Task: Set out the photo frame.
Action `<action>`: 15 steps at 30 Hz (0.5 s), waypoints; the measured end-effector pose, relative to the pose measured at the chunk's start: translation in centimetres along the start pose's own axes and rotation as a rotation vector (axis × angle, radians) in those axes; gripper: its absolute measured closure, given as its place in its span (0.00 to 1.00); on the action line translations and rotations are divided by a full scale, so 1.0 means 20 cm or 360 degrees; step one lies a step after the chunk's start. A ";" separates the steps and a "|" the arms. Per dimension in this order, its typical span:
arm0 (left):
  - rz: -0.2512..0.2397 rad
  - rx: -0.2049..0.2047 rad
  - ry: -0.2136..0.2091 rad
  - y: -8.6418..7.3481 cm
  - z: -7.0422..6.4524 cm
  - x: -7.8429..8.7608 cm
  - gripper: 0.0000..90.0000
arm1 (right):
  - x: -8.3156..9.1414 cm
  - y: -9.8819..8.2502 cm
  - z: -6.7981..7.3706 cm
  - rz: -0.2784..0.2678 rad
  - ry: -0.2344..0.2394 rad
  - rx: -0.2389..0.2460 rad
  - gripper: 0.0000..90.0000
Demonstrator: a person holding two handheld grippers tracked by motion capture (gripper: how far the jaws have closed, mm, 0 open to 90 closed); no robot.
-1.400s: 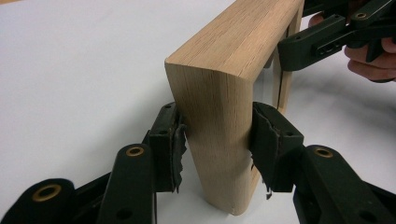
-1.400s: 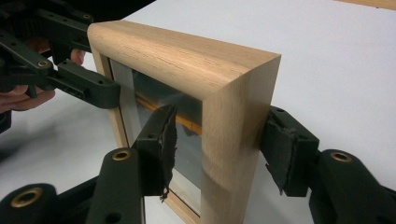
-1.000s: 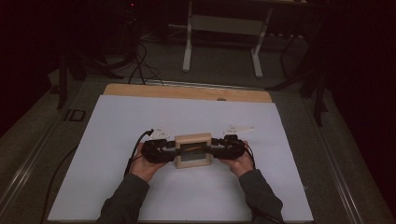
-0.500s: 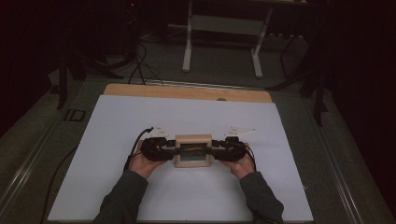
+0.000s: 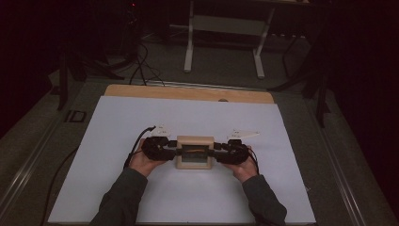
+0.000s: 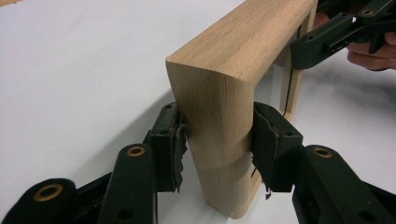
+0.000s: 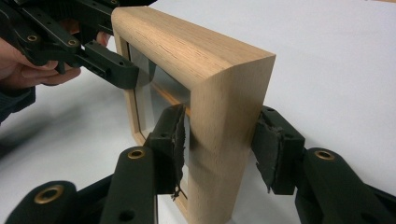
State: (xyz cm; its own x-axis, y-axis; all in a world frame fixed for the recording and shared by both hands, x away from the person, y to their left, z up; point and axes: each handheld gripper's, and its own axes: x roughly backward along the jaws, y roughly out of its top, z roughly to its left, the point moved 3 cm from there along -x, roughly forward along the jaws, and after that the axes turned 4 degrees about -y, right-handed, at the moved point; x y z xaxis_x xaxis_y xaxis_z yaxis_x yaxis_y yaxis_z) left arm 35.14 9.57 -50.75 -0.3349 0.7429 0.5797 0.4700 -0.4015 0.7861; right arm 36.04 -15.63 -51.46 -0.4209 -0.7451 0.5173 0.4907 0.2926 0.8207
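Note:
A deep light-wood frame (image 5: 194, 141) with a glass front stands upright on the white table top (image 5: 117, 122). My left gripper (image 5: 175, 149) holds its left side; in the left gripper view the frame's end (image 6: 219, 93) sits between the jaws with both pads (image 6: 173, 140) pressed on the wood. My right gripper (image 5: 215, 150) holds the opposite side. Its jaws have just been closing, and in the right gripper view the pads (image 7: 268, 144) lie against the frame's end (image 7: 229, 93). Each gripper view also shows the other gripper farther along the frame.
A wooden strip (image 5: 188, 92) runs along the table's far edge. Beyond it stand a metal stand (image 5: 223, 28) and floor cables (image 5: 141, 66). A black cable (image 5: 135, 146) trails from the left gripper. White surface lies all round the frame.

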 end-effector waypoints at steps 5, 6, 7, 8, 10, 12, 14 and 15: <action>0.0000 0.0000 -0.0001 0.00 0.00 0.00 0.63 | 0.00 0.00 0.00 0.0003 0.0004 0.0000 0.62; 0.0000 0.0006 0.0000 0.00 0.00 0.00 0.63 | 0.00 0.00 0.00 0.0004 0.0006 0.0003 0.62; 0.0000 0.0006 0.0000 0.00 0.00 0.00 0.63 | 0.00 0.00 0.00 0.0004 0.0006 0.0003 0.62; 0.0001 0.0010 0.0004 0.00 0.00 0.00 0.63 | 0.00 0.00 0.00 0.0005 0.0009 0.0005 0.62; 0.0009 0.0021 0.0014 0.00 0.00 0.00 0.63 | 0.00 0.00 -0.01 0.0002 0.0007 0.0008 0.61; 0.0011 0.0024 0.0013 0.00 -0.01 0.00 0.63 | 0.00 0.00 -0.01 0.0002 0.0006 0.0011 0.61; 0.0011 0.0026 0.0014 0.00 -0.01 0.00 0.63 | 0.00 0.00 -0.01 0.0003 0.0008 0.0013 0.61; 0.0016 0.0034 0.0013 0.00 -0.01 0.00 0.62 | 0.00 0.00 -0.01 0.0004 0.0010 0.0011 0.61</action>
State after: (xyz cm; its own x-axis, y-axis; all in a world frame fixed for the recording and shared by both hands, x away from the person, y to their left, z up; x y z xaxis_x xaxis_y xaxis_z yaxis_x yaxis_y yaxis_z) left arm 35.06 9.47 -50.70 -0.3368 0.7344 0.5893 0.4904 -0.3974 0.7756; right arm 36.19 -15.68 -51.46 -0.4147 -0.7480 0.5181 0.4864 0.2990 0.8210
